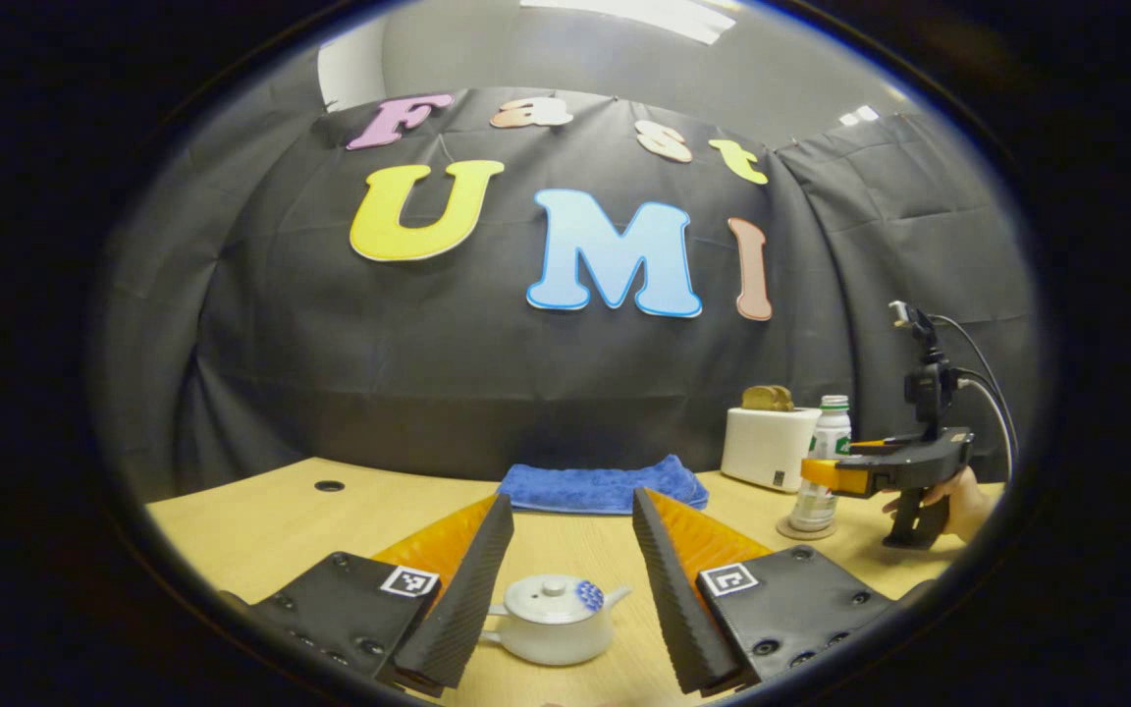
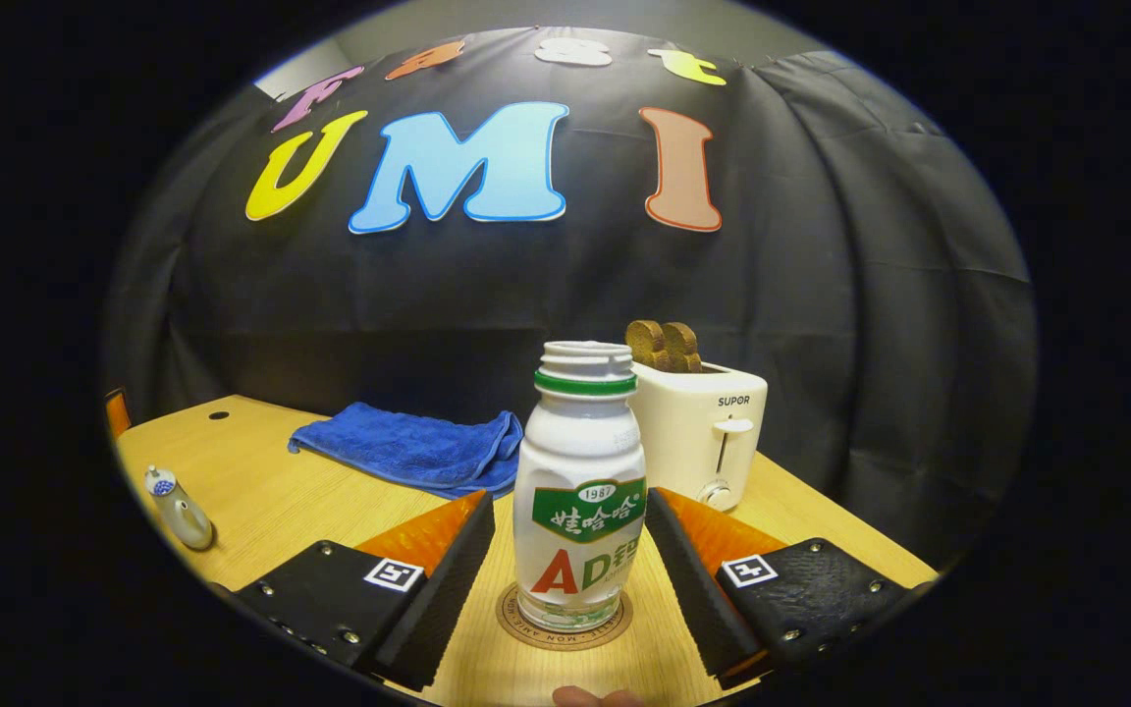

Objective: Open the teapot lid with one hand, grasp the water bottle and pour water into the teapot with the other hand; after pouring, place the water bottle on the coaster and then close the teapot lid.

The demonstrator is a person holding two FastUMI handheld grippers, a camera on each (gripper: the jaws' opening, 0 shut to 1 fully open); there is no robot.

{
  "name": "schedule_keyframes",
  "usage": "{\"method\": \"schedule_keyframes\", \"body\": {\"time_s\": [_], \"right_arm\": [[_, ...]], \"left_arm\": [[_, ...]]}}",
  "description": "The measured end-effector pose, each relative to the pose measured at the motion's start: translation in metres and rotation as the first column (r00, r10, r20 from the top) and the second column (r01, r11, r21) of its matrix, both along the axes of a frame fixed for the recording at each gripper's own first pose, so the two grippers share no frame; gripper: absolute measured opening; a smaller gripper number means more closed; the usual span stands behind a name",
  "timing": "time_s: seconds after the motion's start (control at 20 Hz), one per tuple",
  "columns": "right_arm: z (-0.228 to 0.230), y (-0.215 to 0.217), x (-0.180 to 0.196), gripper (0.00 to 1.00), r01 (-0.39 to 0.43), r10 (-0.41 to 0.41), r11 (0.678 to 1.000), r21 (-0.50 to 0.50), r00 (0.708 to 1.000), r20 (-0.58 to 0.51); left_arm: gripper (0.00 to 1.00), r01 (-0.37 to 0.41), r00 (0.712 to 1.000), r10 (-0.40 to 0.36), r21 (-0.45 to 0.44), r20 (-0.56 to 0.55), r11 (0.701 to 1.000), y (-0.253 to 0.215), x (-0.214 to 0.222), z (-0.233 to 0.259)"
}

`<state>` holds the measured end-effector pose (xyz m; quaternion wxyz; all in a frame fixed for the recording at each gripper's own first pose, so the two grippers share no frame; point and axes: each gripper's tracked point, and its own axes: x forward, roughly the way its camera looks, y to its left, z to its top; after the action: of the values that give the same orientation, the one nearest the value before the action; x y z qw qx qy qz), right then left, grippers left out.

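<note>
In the left gripper view a small white teapot (image 1: 551, 628) with its lid (image 1: 554, 595) on sits on the wooden table, between the spread fingers of my open left gripper (image 1: 565, 653). In the right gripper view a white, uncapped water bottle (image 2: 580, 491) stands upright on a round coaster (image 2: 563, 616). My right gripper (image 2: 565, 643) is open around the bottle, with a gap on each side. The left gripper view shows the bottle (image 1: 821, 462) at the far right, with the right gripper (image 1: 845, 474) beside it, held by a hand (image 1: 963, 496). The teapot (image 2: 176, 511) appears far left in the right gripper view.
A folded blue towel (image 1: 603, 486) lies at the back of the table (image 1: 261, 530). A white toaster (image 2: 703, 432) with brown bread slices in it stands behind the bottle. A small round hole (image 1: 329, 485) marks the tabletop at the back left.
</note>
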<state>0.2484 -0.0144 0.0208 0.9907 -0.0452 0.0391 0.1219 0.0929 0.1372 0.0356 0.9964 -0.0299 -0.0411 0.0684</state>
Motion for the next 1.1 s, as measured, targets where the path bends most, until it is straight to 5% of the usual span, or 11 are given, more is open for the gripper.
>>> {"method": "schedule_keyframes", "body": {"time_s": [0.3, 0.6, 0.8, 1.1], "right_arm": [[0.013, -0.009, -0.027, 0.95, 0.009, -0.009, 1.0, 0.019, 1.0, 0.014], [0.021, -0.017, -0.102, 0.95, 0.016, -0.017, 0.999, 0.034, 1.0, 0.023], [0.012, 0.009, -0.17, 0.95, -0.048, 0.047, 0.998, 0.033, 0.998, 0.034], [-0.011, 0.032, -0.232, 0.97, -0.056, 0.052, 0.996, 0.065, 0.997, 0.06]], "left_arm": [[0.84, 0.003, 1.0, -0.003, 0.002, 0.003, 1.0, -0.001, -0.001, 0.002], [0.9, 0.004, 1.0, -0.004, -0.032, -0.01, 0.999, -0.007, -0.007, -0.002], [1.0, -0.077, 0.997, 0.078, -0.065, 0.009, 0.995, -0.022, -0.042, 0.018], [0.99, -0.084, 0.997, 0.083, -0.031, -0.003, 0.996, -0.08, -0.098, 0.001]]}}
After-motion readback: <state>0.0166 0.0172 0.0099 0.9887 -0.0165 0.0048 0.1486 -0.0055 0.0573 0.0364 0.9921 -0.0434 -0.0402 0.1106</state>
